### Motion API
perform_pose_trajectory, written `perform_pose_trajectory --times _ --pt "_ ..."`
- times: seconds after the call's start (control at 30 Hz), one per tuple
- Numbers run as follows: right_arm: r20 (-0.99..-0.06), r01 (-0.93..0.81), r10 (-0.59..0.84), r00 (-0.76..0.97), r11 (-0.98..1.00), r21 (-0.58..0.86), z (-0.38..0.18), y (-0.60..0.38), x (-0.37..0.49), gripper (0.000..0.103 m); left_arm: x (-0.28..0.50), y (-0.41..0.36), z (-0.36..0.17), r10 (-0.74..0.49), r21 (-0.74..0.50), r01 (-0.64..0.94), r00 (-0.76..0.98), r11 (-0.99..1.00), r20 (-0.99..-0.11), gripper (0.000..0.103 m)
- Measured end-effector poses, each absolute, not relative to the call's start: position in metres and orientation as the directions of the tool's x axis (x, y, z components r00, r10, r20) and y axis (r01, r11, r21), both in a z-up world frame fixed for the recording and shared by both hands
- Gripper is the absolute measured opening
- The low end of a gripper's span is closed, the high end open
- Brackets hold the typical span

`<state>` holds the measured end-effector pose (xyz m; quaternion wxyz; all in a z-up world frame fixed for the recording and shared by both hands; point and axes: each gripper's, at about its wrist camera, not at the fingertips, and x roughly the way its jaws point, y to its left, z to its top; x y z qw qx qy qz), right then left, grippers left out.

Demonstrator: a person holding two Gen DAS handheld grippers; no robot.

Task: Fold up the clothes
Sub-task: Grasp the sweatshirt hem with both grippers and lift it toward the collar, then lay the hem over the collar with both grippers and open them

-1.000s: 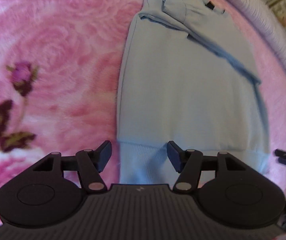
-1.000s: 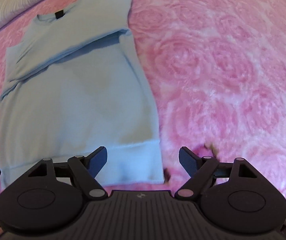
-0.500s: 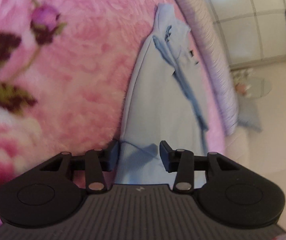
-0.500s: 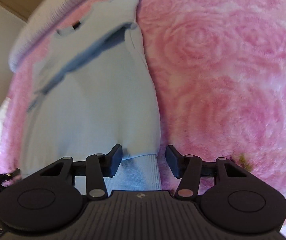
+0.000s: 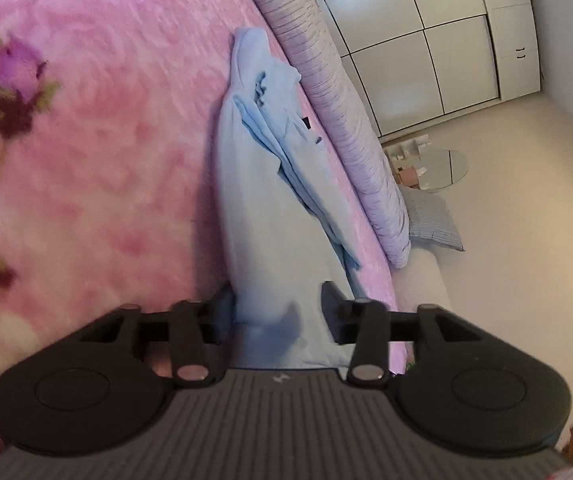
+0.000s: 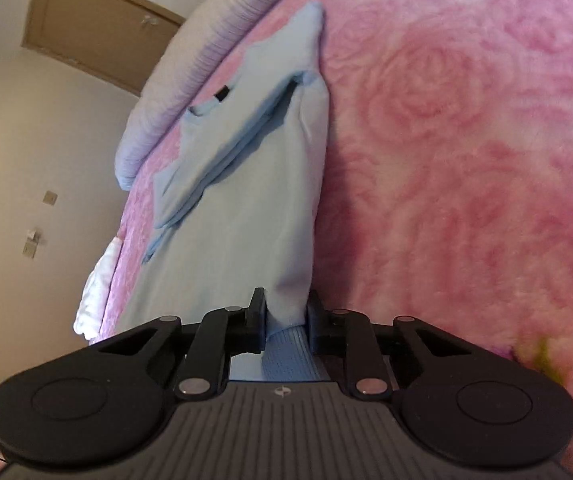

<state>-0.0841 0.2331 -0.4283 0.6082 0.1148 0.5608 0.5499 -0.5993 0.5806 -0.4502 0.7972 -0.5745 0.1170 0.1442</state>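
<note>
A light blue sweater (image 5: 262, 208) lies flat on a pink rose-patterned blanket (image 5: 98, 152), sleeves folded across the chest, neck at the far end. My left gripper (image 5: 276, 304) is low at the hem's left corner, its fingers still apart with the hem cloth between them. In the right wrist view the sweater (image 6: 246, 208) stretches away from my right gripper (image 6: 285, 316), which is shut on the ribbed hem at the right corner, the cloth bunched between the fingers.
A striped lilac bolster (image 5: 326, 92) runs along the blanket's far edge, also in the right wrist view (image 6: 190, 64). White wardrobe doors (image 5: 426, 32), a round glass table (image 5: 438, 168) and a brown door (image 6: 98, 36) stand beyond the bed.
Both grippers dropped low to the hem corners. The right gripper closed onto the hem. The left gripper's fingers narrowed around the hem but stay apart.
</note>
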Motion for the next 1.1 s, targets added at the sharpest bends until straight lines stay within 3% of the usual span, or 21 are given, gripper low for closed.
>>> perform_pose_trajectory --times 0.1,0.2,0.33,0.37,0.5,0.77,1.1 --pt "-0.549 -0.568 0.807 -0.218 0.353 0.744 -0.428 0.233 -0.088 0.028 -0.592 0.583 -0.449 0.088 -0.873 -0.361 0.932 0.328 -0.352 0.037" --pt "-0.562 -0.591 0.806 -0.186 0.365 0.719 -0.424 0.239 -0.094 0.030 -0.596 0.582 -0.445 0.087 -0.877 -0.358 0.933 0.320 -0.349 0.010" --pt "-0.605 -0.599 0.779 -0.167 0.407 0.690 -0.416 0.242 -0.100 0.016 -0.594 0.576 -0.439 0.053 -0.861 -0.377 0.922 0.340 -0.383 0.007" --pt "-0.612 -0.597 0.774 -0.162 0.417 0.685 -0.415 0.240 -0.100 0.016 -0.592 0.576 -0.442 0.054 -0.855 -0.401 0.912 0.328 -0.407 0.007" --pt "-0.612 -0.553 0.778 -0.145 0.449 0.702 -0.408 0.228 -0.097 0.011 -0.602 0.573 -0.418 0.130 -0.852 -0.392 0.920 0.346 -0.370 0.006" --pt "-0.524 -0.595 0.842 -0.130 0.356 0.720 -0.343 0.176 -0.115 0.009 -0.649 0.510 -0.366 0.161 -0.831 -0.368 0.930 0.418 -0.331 0.006" --pt "-0.594 -0.463 0.776 -0.212 0.456 0.760 -0.362 0.053 -0.198 0.010 -0.736 0.395 -0.386 0.168 -0.876 -0.427 0.903 0.225 -0.397 0.006"
